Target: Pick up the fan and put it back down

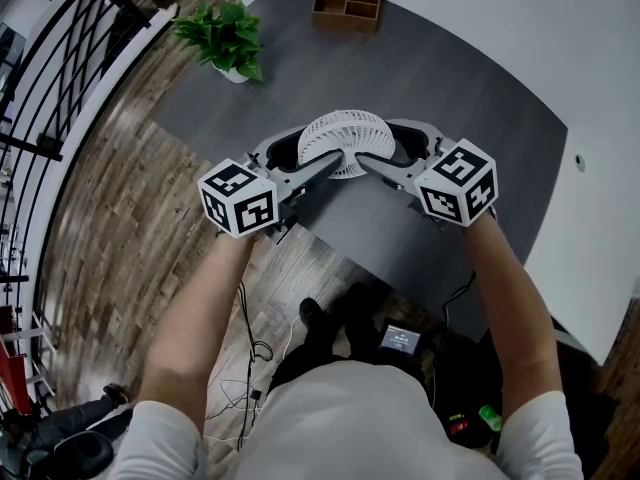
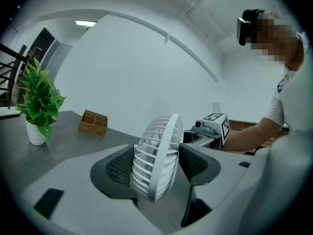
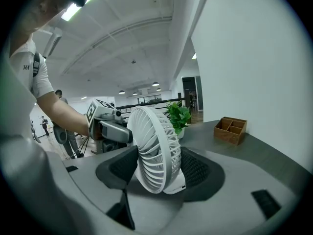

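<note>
Because the round white plastic fan (image 1: 345,140) is wide and could tip, two grippers hold it, one from each side. The left gripper (image 2: 156,165) squeezes its front and back, and the right gripper (image 3: 159,169) does too. It is over the near edge of the dark grey table (image 1: 450,88); I cannot tell if it is lifted. Far behind stand a green leafy plant in a white pot (image 1: 225,38) and a brown wooden box (image 1: 347,3).

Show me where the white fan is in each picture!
Head view: the fan is just above the middle, seen from the top.
Left gripper view: the fan is low in the middle, nearly edge-on between the jaws.
Right gripper view: the fan is low in the middle, between the jaws.
Shared landmark: the wooden box at top, at left, at right.
</note>
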The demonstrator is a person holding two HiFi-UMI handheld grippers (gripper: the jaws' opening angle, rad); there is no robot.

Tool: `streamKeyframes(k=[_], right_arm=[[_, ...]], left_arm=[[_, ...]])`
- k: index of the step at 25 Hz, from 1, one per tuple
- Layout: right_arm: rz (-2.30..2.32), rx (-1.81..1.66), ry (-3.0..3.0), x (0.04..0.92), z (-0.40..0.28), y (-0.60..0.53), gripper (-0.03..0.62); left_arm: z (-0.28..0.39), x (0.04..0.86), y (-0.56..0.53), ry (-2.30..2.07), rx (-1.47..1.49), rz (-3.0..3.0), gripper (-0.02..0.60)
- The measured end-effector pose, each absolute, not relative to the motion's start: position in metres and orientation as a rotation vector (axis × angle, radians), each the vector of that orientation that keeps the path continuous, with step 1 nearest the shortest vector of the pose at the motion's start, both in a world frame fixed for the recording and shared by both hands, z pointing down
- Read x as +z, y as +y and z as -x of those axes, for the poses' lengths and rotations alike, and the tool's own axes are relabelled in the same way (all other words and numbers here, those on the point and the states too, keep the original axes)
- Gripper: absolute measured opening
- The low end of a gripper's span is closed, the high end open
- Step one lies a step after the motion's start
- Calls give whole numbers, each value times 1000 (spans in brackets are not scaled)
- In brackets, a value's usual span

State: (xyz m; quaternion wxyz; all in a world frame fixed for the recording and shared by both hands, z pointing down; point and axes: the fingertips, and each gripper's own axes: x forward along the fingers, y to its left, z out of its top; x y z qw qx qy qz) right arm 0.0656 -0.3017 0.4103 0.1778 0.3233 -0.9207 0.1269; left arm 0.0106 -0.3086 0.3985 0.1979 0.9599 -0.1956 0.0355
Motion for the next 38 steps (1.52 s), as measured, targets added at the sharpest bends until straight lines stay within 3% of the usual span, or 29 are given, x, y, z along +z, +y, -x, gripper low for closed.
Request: streamKeyframes(k=[38], right_arm=[[-948,126,-2689,298,-31,-255,275]], left_arm=[[26,289,-262,-598,-97,-2781,307]])
